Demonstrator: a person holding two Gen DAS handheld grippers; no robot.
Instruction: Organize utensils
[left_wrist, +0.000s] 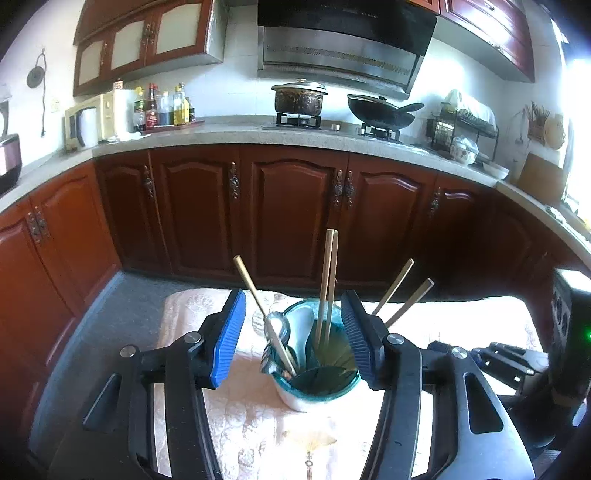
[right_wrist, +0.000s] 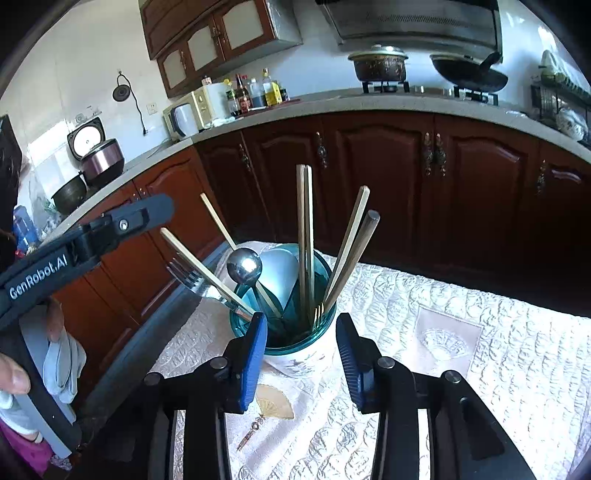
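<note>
Left gripper (left_wrist: 293, 338): spread, pinching nothing, cup between the pads.
Right gripper (right_wrist: 301, 356): spread, empty, just near of the cup.
Cup (right_wrist: 295, 345): upright on the table (right_wrist: 480, 350), holding chopsticks (right_wrist: 306, 236), spoons (right_wrist: 243, 266), fork (right_wrist: 188, 275).

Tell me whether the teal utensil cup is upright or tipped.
Upright: the teal utensil cup stands on the tablecloth, rim up, chopsticks rising from it.
</note>
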